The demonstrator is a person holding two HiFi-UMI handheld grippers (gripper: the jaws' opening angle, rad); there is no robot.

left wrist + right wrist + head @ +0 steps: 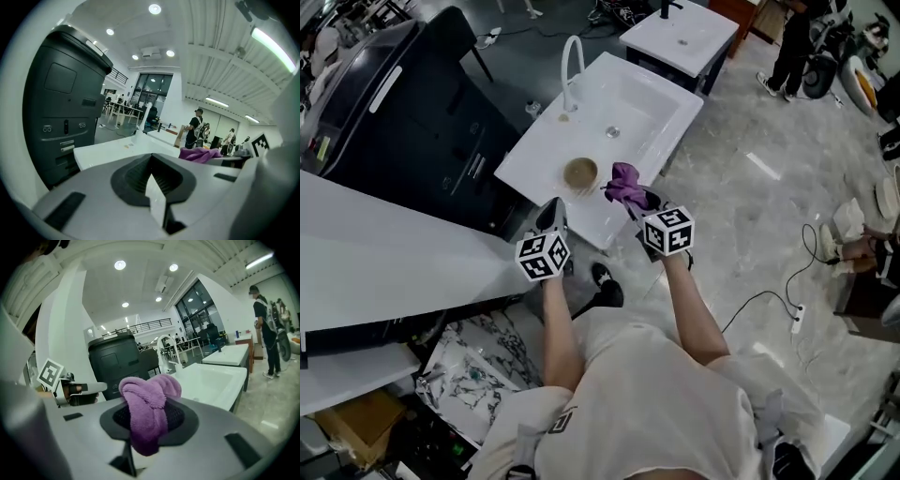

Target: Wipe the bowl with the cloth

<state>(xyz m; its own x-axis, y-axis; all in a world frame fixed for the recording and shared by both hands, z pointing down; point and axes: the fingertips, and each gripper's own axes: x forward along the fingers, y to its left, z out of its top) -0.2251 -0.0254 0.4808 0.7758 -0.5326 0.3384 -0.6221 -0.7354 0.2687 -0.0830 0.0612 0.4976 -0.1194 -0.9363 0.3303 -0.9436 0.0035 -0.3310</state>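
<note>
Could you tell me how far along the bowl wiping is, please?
Done: the purple cloth is clamped in the right gripper. In hand: it hangs beside the bowl on the white sink, apparently not touching it. Remaining: the wiping itself; the left gripper is shut, empty.

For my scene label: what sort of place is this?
Probably a large indoor hall or showroom, not a home: a white sink and a second sink stand free on a marble floor, with loose cables.
</note>
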